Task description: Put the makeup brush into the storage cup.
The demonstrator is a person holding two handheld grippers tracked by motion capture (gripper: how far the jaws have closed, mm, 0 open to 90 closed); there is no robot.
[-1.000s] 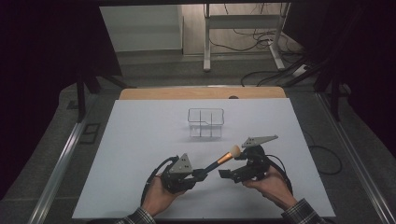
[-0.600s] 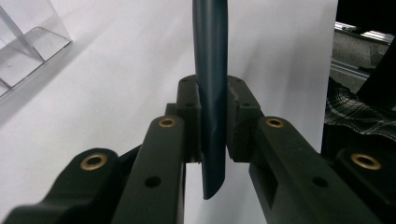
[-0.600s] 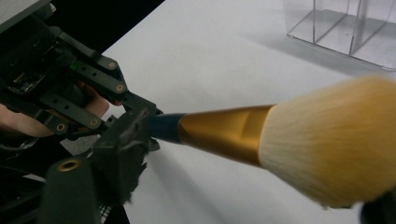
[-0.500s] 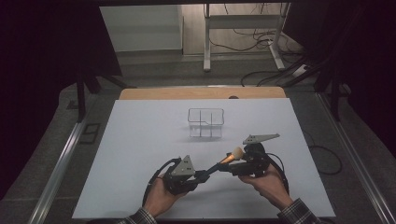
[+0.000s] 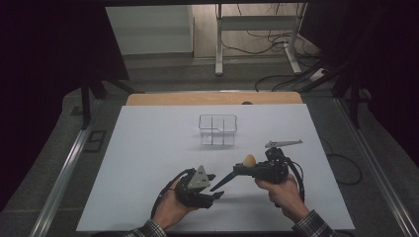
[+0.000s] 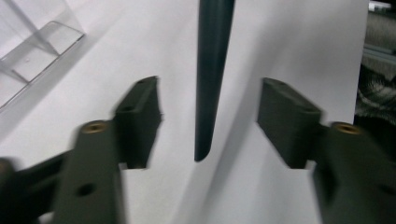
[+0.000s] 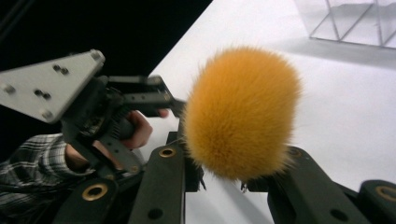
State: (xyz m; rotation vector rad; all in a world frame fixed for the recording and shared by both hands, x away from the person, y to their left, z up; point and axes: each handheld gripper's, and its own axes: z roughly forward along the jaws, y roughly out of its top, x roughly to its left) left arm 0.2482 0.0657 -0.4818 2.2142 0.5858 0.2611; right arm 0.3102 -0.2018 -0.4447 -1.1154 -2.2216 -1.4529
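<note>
I see brush (image 5: 236, 172) near side of clear organizer (image 5: 218, 129), lifted off white surface (image 5: 148, 148). My right claw (image 5: 245, 170) just closing, clamped on brush below orange tuft (image 7: 242, 112). My left claw (image 5: 213, 186) just opening, jaws apart, dark handle tip (image 6: 211, 79) between them, untouched.

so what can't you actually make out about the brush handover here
- Right gripper view: the orange bristle head hides the right gripper's pads and where they clamp the brush.
- Left gripper view: the dark handle runs off the top edge; the jaws are blurred.
- High view: the clear organizer is too small to see its contents.
</note>
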